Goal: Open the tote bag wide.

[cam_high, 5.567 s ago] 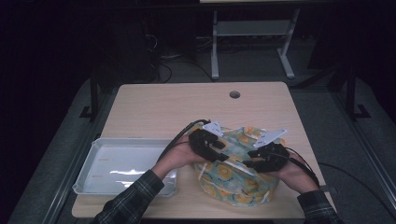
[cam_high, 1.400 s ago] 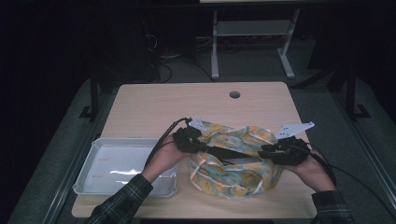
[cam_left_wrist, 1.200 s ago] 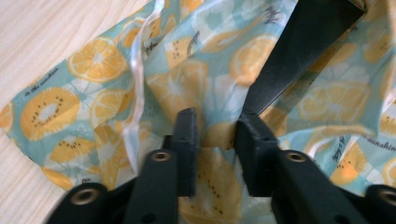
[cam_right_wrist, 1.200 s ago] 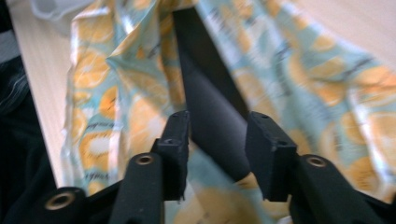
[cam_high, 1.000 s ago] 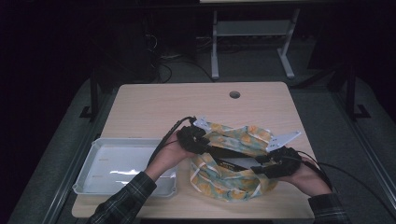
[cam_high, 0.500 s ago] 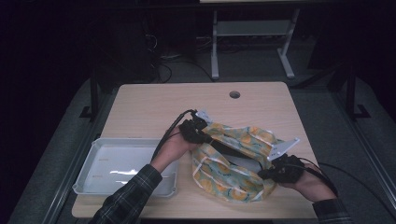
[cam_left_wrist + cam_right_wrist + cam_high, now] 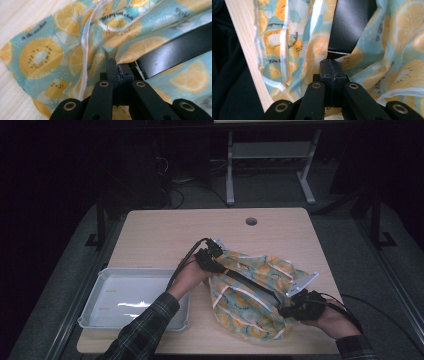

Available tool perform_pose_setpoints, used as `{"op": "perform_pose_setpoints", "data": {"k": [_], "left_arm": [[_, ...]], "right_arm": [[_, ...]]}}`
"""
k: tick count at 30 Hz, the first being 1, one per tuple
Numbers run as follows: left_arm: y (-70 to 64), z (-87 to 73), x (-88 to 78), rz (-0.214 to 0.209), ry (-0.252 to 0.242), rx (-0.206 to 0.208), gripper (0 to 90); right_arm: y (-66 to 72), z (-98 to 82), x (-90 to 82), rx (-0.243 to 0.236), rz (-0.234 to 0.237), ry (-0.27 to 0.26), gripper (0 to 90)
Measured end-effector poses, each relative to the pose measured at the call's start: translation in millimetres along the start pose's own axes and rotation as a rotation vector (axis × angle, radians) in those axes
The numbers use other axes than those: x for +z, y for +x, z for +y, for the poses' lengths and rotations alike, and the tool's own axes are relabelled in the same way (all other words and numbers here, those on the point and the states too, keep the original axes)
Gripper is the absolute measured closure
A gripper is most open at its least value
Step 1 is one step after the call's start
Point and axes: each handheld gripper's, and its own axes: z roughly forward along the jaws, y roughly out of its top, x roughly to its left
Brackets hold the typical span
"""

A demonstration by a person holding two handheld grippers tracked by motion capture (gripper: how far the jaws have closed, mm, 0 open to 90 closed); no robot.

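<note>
A fruit-print cloth (image 7: 250,292) with orange slices on pale blue lies crumpled on the wooden table (image 7: 175,230). A black strap (image 7: 248,282) runs diagonally across it. My left gripper (image 7: 216,265) is at the cloth's far left corner, shut on a pinch of fabric. In the left gripper view the left gripper (image 7: 117,67) has its pads together, the cloth (image 7: 45,55) peaks at their tip, and the strap (image 7: 175,53) passes to the right. My right gripper (image 7: 287,311) is shut on the near right edge; in its own view the right gripper (image 7: 332,67) pinches a fold of cloth (image 7: 317,50).
A shallow white tray (image 7: 97,292) sits at the table's near left, beside the person's left forearm. A round cable hole (image 7: 251,221) marks the far side of the table. Dark floor and a metal stand's legs (image 7: 230,175) lie beyond.
Both grippers have sunk onto the cloth. The left one shifted toward the far left corner, the right one toward the near edge. The cloth now lies flatter, stretched diagonally between them.
</note>
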Motion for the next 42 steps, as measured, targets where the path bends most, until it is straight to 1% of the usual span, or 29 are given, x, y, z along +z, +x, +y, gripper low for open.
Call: {"op": "perform_pose_setpoints", "data": {"k": [1, 3, 5, 9, 10, 12, 13, 15, 18, 20, 22, 23, 24, 25, 26, 28, 29, 31, 32, 33, 34, 35, 36, 37, 38, 39, 40, 42], "left_arm": [[0.0, -0.8, 2.2, -0.002, 0.008, -0.003, 89.8], [-1.2, -2.2, 5.6, 0.002, 0.040, 0.013, 89.9], [-2.8, -4.4, 8.5, 0.004, 0.057, 0.019, 89.9], [-4.4, -10.9, 15.1, -0.007, 0.076, 0.003, 90.0], [-3.8, -12.4, 14.9, -0.011, 0.099, 0.018, 90.0], [-3.7, -15.7, 15.9, -0.015, 0.105, 0.011, 90.0], [-3.7, -16.9, 15.5, -0.016, 0.103, 0.013, 90.0], [-4.5, -18.2, 14.2, -0.022, 0.114, 0.016, 90.0], [-6.5, -18.3, 13.3, -0.015, 0.132, 0.036, 90.0], [-7.5, -18.6, 13.0, -0.013, 0.134, 0.038, 90.0], [-7.6, -19.6, 12.9, -0.009, 0.125, 0.038, 90.0], [-7.4, -20.1, 12.8, -0.008, 0.120, 0.040, 89.9], [-7.3, -20.8, 12.6, -0.011, 0.115, 0.042, 89.9], [-6.9, -21.6, 12.4, -0.016, 0.111, 0.039, 89.9], [-6.5, -22.3, 12.4, -0.022, 0.105, 0.031, 89.8], [-5.7, -22.9, 12.1, -0.024, 0.101, 0.034, 89.8], [-6.1, -22.9, 12.1, -0.024, 0.098, 0.033, 89.8], [-6.9, -22.5, 12.1, -0.024, 0.100, 0.035, 89.8], [-7.1, -22.4, 12.3, -0.024, 0.099, 0.037, 89.8], [-7.5, -22.2, 12.4, -0.021, 0.100, 0.040, 89.7], [-7.6, -22.3, 12.7, -0.020, 0.098, 0.043, 89.8], [-7.7, -22.4, 12.6, -0.020, 0.096, 0.042, 89.8], [-7.5, -22.5, 12.4, -0.021, 0.095, 0.044, 89.7], [-7.4, -22.7, 12.4, -0.023, 0.094, 0.043, 89.8], [-7.4, -22.8, 12.3, -0.023, 0.094, 0.042, 89.7], [-7.4, -22.8, 12.2, -0.023, 0.093, 0.042, 89.8], [-7.2, -22.8, 12.3, -0.024, 0.093, 0.044, 89.8], [-7.1, -22.7, 11.8, -0.022, 0.092, 0.048, 89.7]], "right_arm": [[-0.7, -0.3, 2.3, -0.001, -0.001, 0.008, 89.6], [-1.3, -0.6, 6.1, -0.002, 0.000, 0.024, 89.6], [-0.9, -0.8, 9.6, -0.004, 0.002, 0.036, 89.6], [-0.4, -1.3, 14.4, -0.003, 0.011, 0.050, 89.7], [-0.4, -1.3, 14.7, -0.002, 0.011, 0.051, 89.8], [-0.7, -1.8, 15.0, 0.001, 0.012, 0.050, 89.8], [-1.1, -2.3, 15.3, 0.003, 0.013, 0.050, 89.8], [-1.9, -2.8, 15.2, 0.006, 0.012, 0.050, 89.8], [-1.6, -2.5, 15.5, 0.005, 0.002, 0.053, 89.8], [-0.6, -2.0, 17.5, 0.003, -0.015, 0.068, 89.8], [-0.4, -2.2, 16.3, 0.004, -0.015, 0.065, 89.5], [-0.9, -2.7, 14.6, 0.005, -0.025, 0.055, 89.1], [-1.3, -3.2, 11.3, 0.007, -0.024, 0.042, 86.6], [-1.7, -3.6, 6.9, 0.006, -0.030, 0.023, 82.0], [-2.1, -3.3, 1.2, 0.012, -0.036, 0.000, 80.5], [-1.9, -1.3, -12.3, 0.019, -0.050, -0.052, 76.7], [-1.4, 0.2, -19.1, 0.029, -0.064, -0.078, 75.9], [-2.5, 3.4, -29.3, 0.027, -0.088, -0.122, 72.4], [-3.7, 5.8, -32.3, 0.039, -0.108, -0.143, 71.6], [-5.6, 8.3, -33.3, 0.044, -0.118, -0.158, 71.0], [-6.7, 11.2, -32.3, 0.050, -0.130, -0.165, 68.5], [-8.4, 14.1, -30.0, 0.053, -0.136, -0.169, 67.9], [-10.0, 16.8, -26.7, 0.052, -0.115, -0.166, 67.2], [-10.1, 19.7, -22.5, 0.049, -0.110, -0.158, 66.9], [-10.2, 22.3, -18.1, 0.045, -0.115, -0.148, 68.0], [-10.7, 24.5, -14.2, 0.041, -0.111, -0.134, 69.2], [-10.9, 26.0, -11.1, 0.036, -0.111, -0.125, 73.0], [-11.8, 27.2, -8.8, 0.036, -0.130, -0.123, 84.9]]}}
